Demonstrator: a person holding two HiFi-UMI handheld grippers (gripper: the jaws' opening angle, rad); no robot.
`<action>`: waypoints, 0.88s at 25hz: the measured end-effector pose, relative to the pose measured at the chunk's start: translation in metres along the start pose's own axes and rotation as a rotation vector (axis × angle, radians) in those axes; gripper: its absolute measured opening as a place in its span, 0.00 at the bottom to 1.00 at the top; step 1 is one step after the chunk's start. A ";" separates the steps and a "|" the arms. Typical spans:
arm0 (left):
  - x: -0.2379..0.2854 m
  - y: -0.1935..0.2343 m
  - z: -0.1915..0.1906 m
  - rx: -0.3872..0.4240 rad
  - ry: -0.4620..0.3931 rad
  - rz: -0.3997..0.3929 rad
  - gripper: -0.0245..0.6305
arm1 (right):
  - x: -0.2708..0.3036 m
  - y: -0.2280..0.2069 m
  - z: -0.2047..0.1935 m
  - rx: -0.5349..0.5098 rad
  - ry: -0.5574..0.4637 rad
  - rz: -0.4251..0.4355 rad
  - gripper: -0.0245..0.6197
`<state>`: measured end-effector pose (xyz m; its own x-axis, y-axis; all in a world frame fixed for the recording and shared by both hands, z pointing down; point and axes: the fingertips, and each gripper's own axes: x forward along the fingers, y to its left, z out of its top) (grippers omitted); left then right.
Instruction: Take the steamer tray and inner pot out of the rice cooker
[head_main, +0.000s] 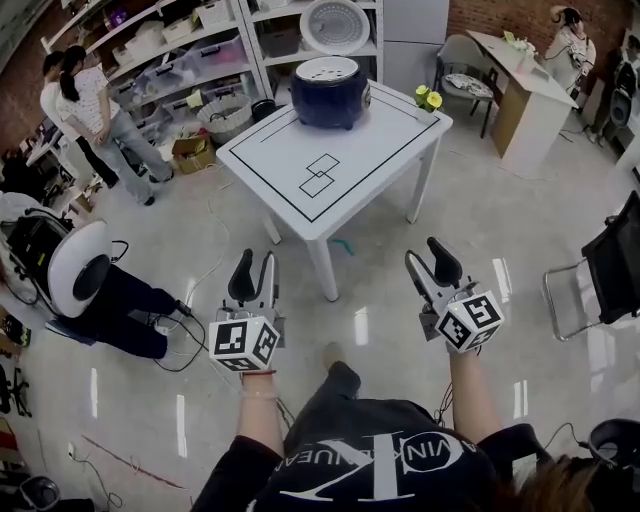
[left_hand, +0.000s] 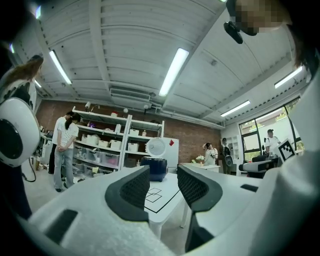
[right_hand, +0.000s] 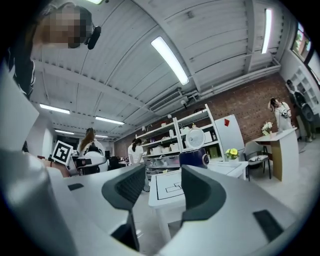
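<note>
Both grippers empty, jaws apart: left gripper (head_main: 255, 270) and right gripper (head_main: 427, 258) are held level over bare floor (head_main: 370, 325), well short of the table (head_main: 350, 175). Rice cooker (head_main: 330, 95) sits at the table's far edge with its lid up. Tray and pot can't be told apart inside. Near table edge is clear of things. Yellow flowers (head_main: 428, 98) on the right corner, folding chair (head_main: 600, 270) off right.

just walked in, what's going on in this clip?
A person stands back from the white table, holding the left claw and right claw out level, both open and empty. The dark blue rice cooker sits near the table's far edge, its lid apparently raised. Neither claw is near it.
</note>
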<state>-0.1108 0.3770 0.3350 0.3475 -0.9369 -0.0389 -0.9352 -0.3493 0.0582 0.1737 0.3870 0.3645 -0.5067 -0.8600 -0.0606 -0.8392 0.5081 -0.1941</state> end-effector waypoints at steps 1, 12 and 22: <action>0.012 0.009 -0.004 -0.004 0.011 -0.001 0.26 | 0.012 -0.005 -0.004 0.012 0.008 -0.007 0.36; 0.151 0.086 -0.018 -0.018 0.054 -0.068 0.26 | 0.149 -0.052 -0.025 0.061 0.049 -0.053 0.38; 0.237 0.122 -0.028 -0.040 0.061 -0.121 0.26 | 0.222 -0.086 -0.029 0.068 0.036 -0.097 0.38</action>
<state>-0.1411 0.1122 0.3612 0.4624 -0.8866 0.0123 -0.8831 -0.4592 0.0964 0.1274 0.1543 0.3960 -0.4315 -0.9021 -0.0030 -0.8698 0.4169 -0.2638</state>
